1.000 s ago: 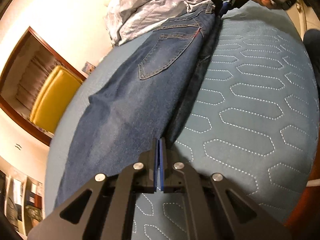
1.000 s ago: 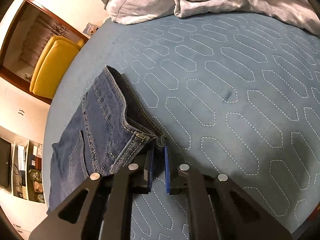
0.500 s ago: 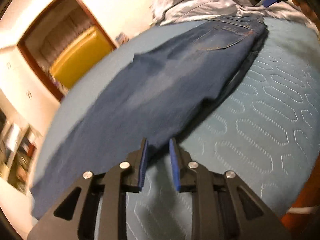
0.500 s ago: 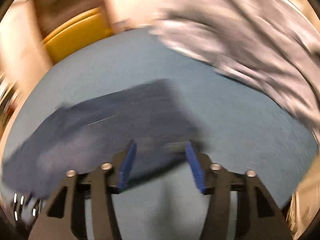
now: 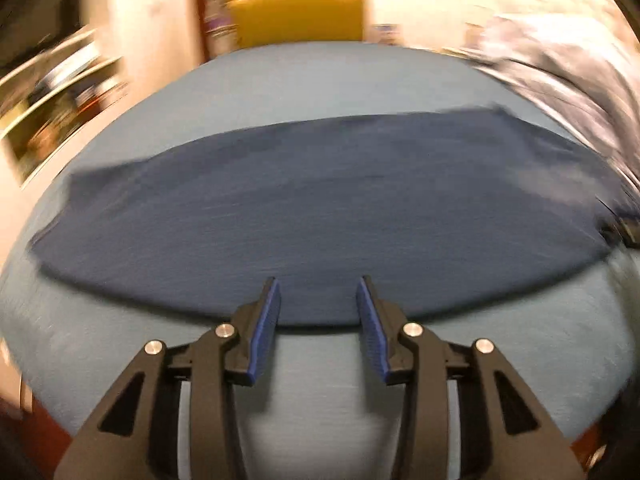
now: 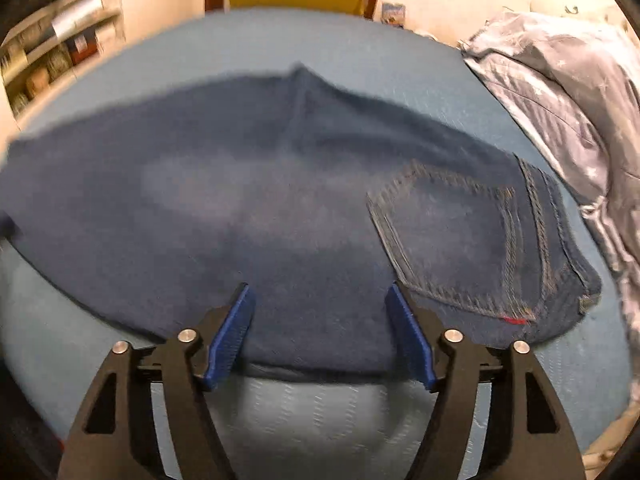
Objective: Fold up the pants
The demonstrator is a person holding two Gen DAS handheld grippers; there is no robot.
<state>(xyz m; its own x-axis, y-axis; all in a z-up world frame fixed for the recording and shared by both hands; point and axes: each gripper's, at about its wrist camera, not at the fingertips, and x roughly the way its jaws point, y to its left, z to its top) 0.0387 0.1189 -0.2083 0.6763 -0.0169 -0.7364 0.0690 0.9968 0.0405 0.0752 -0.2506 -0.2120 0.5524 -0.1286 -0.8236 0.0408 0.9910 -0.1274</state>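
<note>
Jeans point(image 6: 280, 208) lie lengthwise on the bed point(image 6: 320, 412), seemingly folded leg over leg. The left hand-held gripper point(image 5: 318, 312) and right hand-held gripper point(image 6: 320, 320) hover spread, empty, ready to regrasp.

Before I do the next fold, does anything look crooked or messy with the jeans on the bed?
Nothing stands out. The jeans lie flat, folded lengthwise, back pocket up; the crumpled duvet sits beside the waistband.
</note>
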